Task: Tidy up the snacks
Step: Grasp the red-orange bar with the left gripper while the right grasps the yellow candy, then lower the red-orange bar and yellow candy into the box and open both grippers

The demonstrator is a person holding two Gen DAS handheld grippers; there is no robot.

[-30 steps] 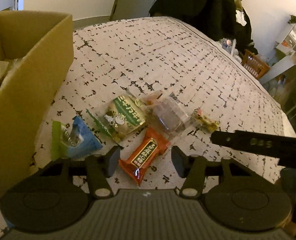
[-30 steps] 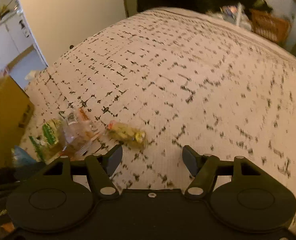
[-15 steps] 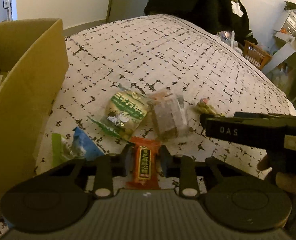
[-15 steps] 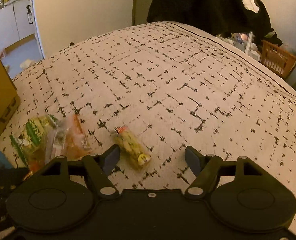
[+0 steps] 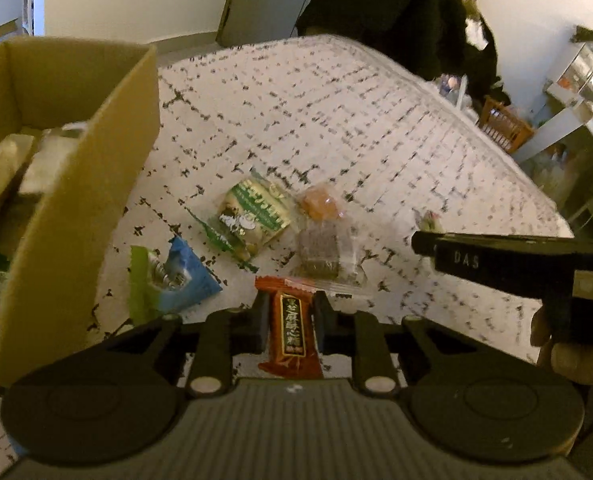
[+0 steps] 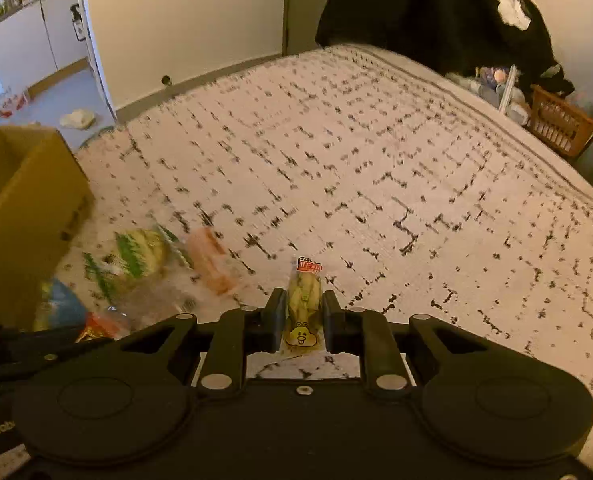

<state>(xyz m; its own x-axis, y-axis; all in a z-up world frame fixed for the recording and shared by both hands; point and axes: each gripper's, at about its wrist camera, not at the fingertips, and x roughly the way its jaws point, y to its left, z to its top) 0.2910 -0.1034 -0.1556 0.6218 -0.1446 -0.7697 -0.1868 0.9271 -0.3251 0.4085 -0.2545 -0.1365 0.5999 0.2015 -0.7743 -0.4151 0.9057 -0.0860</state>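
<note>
Both grippers tilt steeply down over the patterned bedspread point(image 6: 376, 168), each clamped on a snack. The left gripper point(image 5: 290, 314) has just closed its jaws on a red-brown bar point(image 5: 292, 330), which stands lengthwise between the pads, its top sticking out above them and its lower end cut off by the gripper body. The right gripper point(image 6: 303, 318) has likewise just closed, on a small yellow-green packet point(image 6: 304, 300) with a red label at its far tip and a cartoon face near the pads. In the left view the right tool crosses the right side as a dark bar, with part of a hand point(image 5: 572, 354) behind it at the frame edge; a scrap of the packet peeks over that bar, blurred. Loose on the bedspread lie a green-and-cream pack point(image 5: 252, 216), a clear pack point(image 5: 328, 252) with an orange piece and a dark one inside, and a blue-and-green pack point(image 5: 168, 276) just beside the cardboard box point(image 5: 76, 200). The box stands at the left, cropped by the frame; what sits in it is pale and too dim to name. In the right view the loose packs are smeared by motion
</note>
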